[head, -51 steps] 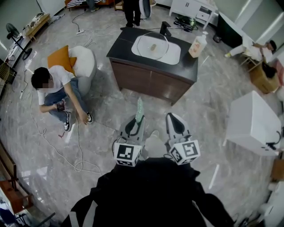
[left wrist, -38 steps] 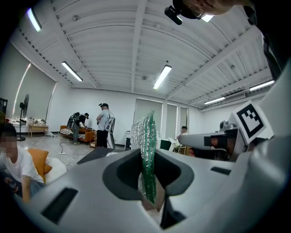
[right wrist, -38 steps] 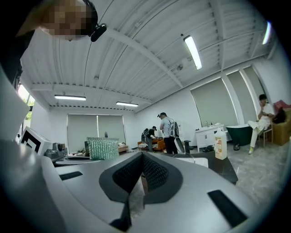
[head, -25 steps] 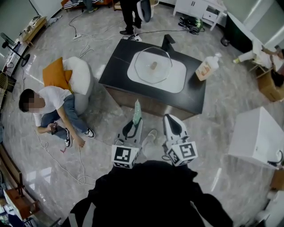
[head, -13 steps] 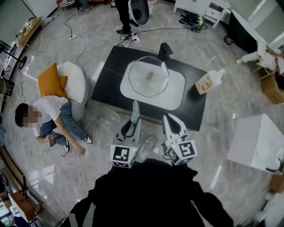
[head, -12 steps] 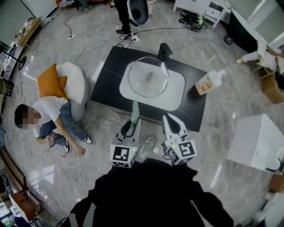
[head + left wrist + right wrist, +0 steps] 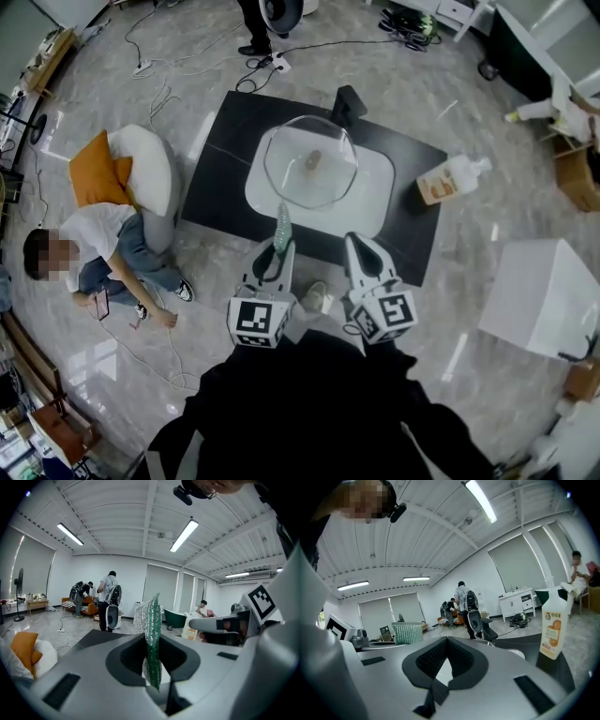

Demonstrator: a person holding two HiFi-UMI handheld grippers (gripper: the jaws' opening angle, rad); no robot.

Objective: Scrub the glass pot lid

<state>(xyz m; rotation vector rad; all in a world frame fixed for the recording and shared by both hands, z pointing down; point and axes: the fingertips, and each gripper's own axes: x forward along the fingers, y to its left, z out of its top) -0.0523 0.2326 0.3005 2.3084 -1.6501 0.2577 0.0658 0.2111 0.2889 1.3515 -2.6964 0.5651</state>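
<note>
The left gripper [image 7: 279, 251] is clamping a green scouring pad [image 7: 280, 223] upright, ready for scrubbing. The right gripper [image 7: 357, 247] is hanging closed, empty. The glass pot lid [image 7: 311, 161] is lying over the sink [image 7: 375, 197] ahead

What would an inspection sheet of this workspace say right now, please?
Surface: dark countertop with a white basin set in it.
Job's things: glass pot lid lying over the basin; scouring pad, green, upright in the left tool.
Clutter: orange-labelled bottle on the countertop's right side.
Tools: left tool shut on the scouring pad; right tool shut, empty; neither touches the lid.
Cables: loose cables on the floor at left.
Surroundings: seated person, white beanbag, white box.
</note>
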